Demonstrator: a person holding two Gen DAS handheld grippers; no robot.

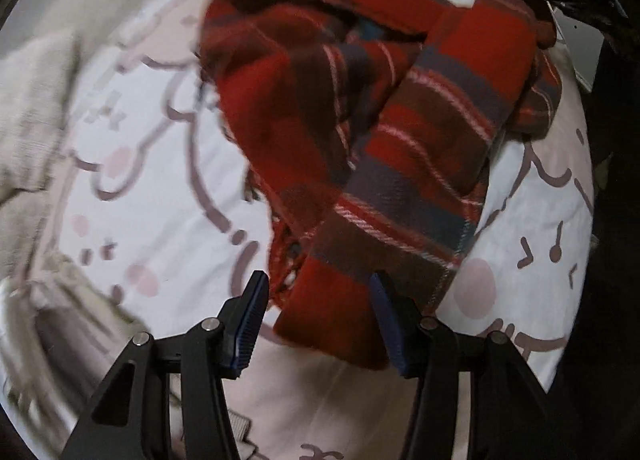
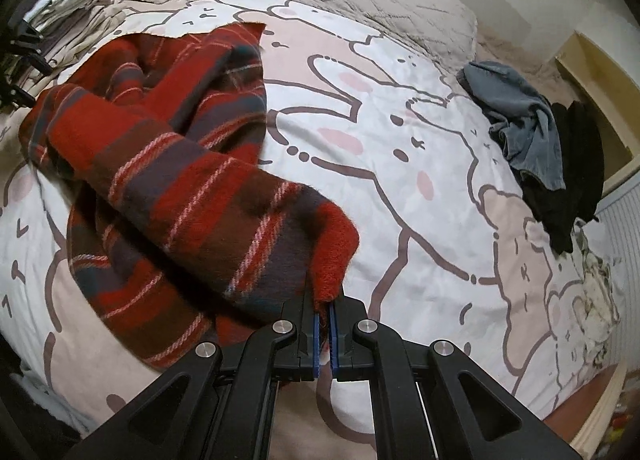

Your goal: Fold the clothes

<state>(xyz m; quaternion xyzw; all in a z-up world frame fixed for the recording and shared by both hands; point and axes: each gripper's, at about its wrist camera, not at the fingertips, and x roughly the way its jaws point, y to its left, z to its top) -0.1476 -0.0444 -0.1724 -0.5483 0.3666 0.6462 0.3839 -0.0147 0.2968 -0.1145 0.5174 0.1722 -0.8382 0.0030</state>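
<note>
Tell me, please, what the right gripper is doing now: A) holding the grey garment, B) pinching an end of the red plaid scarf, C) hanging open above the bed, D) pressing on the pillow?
B: the right gripper is closed on an end of the red plaid scarf.

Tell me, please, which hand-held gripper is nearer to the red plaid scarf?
Right. The right hand-held gripper is shut on the red plaid scarf; the left hand-held gripper is open, with the scarf's end between its fingers.
</note>
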